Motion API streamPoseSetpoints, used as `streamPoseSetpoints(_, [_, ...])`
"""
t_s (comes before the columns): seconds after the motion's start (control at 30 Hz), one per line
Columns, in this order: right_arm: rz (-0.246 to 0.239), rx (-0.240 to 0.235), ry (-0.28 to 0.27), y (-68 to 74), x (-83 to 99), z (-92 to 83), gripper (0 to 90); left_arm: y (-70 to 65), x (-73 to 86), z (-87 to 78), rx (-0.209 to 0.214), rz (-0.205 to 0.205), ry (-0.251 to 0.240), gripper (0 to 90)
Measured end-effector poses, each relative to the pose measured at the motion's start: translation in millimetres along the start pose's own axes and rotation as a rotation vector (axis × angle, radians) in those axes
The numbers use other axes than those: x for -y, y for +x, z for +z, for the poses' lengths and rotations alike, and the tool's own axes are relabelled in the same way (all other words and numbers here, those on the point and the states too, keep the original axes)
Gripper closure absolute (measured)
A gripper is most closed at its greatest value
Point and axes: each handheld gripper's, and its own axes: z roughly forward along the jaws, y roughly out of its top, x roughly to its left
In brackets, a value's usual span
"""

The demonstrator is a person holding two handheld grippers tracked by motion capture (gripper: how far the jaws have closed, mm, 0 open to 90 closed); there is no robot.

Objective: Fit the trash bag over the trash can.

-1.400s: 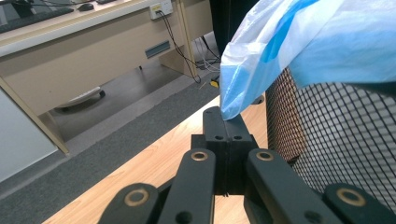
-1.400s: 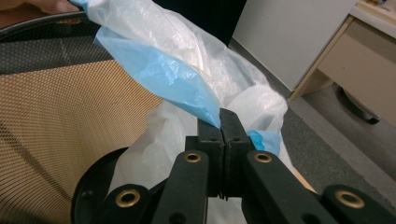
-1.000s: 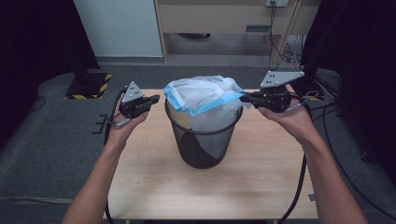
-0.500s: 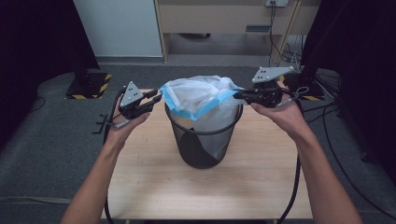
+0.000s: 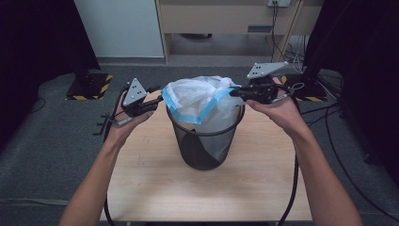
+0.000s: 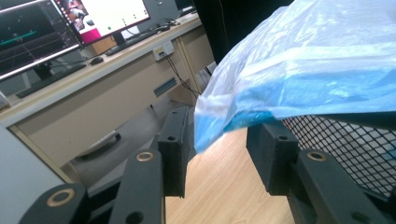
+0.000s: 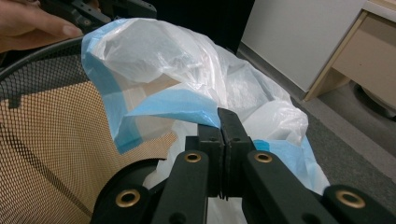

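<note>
translucent white plastic bag with a blue hem (image 5: 200, 100) drapes over the black wire-mesh bin (image 5: 204, 146) on the wooden table (image 5: 155, 183). right gripper (image 7: 219, 122) pinches its hem; left gripper (image 6: 217, 140), jaws just opening, stands spread around the bag's edge.

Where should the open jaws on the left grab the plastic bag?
Probably the blue hem of the plastic bag, taken from outside the mesh bin. That edge hangs loose between the left gripper and its jaws, which have just been opening, while the right gripper pinches the opposite hem.
</note>
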Motion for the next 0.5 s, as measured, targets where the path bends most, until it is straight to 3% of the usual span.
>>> streamPoseSetpoints(0.2, [0.009,-0.011,-0.009,0.3,-9.2,6.2,89.3,-2.2,-0.7,3.7,0.036,0.039,-0.008,62.4])
streamPoseSetpoints(0.27, [0.011,-0.010,-0.009,0.3,-10.7,7.4,89.3,-3.5,-1.4,4.4,0.051,0.059,-0.009,68.0])
streamPoseSetpoints(0.5, [0.011,-0.007,-0.005,0.9,-9.9,7.3,89.2,-4.2,-3.3,4.3,0.093,0.019,-0.019,88.2])
